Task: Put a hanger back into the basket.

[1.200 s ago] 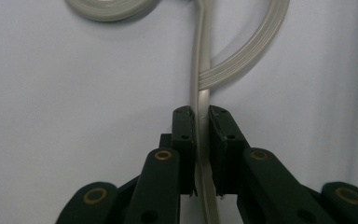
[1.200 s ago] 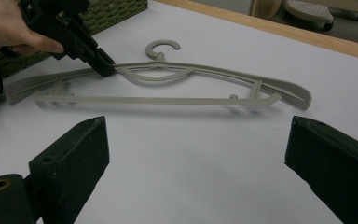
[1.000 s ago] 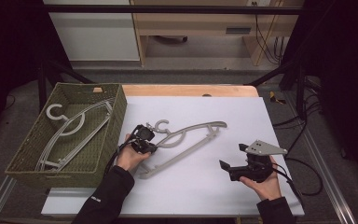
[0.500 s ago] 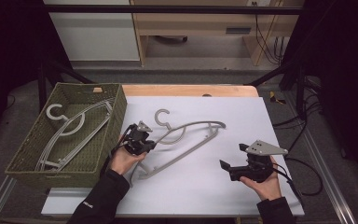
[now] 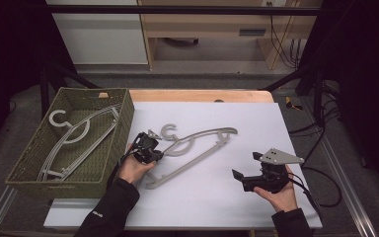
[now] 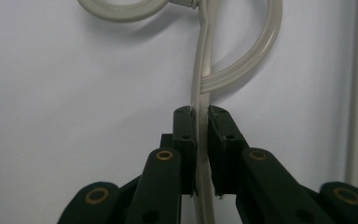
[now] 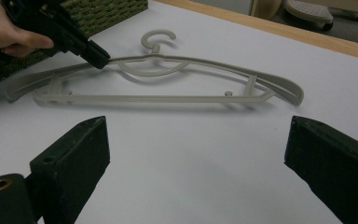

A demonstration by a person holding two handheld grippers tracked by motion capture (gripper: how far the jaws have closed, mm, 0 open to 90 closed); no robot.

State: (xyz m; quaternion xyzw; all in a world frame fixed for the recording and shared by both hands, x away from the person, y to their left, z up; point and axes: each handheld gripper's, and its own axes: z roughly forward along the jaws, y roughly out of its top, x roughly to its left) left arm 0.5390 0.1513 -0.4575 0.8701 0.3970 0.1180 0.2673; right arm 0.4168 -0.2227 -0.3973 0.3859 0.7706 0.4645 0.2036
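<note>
Grey plastic, the hanger (image 5: 193, 148) lies flat on the white sheet (image 5: 217, 197) in the high view, its hook toward the woven basket (image 5: 123, 123) at the table's left. Your left gripper (image 5: 154, 146) sits on the hanger's upper arm just beside the hook, with your hand behind it near the basket's corner. Your right gripper (image 5: 239, 177) rests low on the sheet, well apart from the hanger, its jaws spread. A second hanger (image 5: 76, 140) lies inside the basket.

From the left gripper view, your left gripper (image 6: 202, 116) has its two black jaws pressed together on the thin arm of the hanger (image 6: 200, 70), which runs straight up between the pads to the curved neck brace and the hook above.

From the right gripper view, your right gripper (image 7: 196, 140) stands wide open with nothing between its jaws, only bare sheet. Beyond them the hanger (image 7: 168, 98) stretches across the sheet, and your left gripper (image 7: 98, 55) clamps its upper arm, left of the hook, close to the basket (image 7: 112, 11).
</note>
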